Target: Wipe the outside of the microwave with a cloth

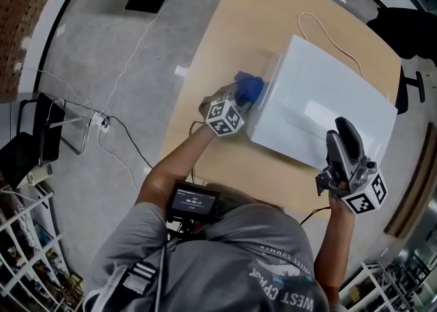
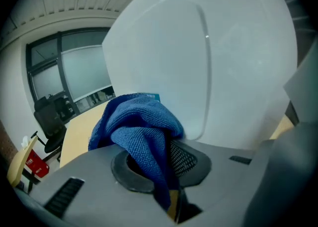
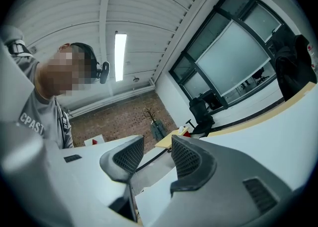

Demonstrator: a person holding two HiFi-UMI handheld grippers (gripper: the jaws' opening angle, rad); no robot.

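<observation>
Printed upside down on grey T-shirt (image 1: 273, 263), head view: "WEST C", cut off at frame edge. Same shirt, right gripper view: "CPAST", partly hidden. On small black screen (image 1: 194, 201) at chest: white digits, unreadable.

White microwave (image 1: 328, 99) on wooden table (image 1: 225, 65)
</observation>
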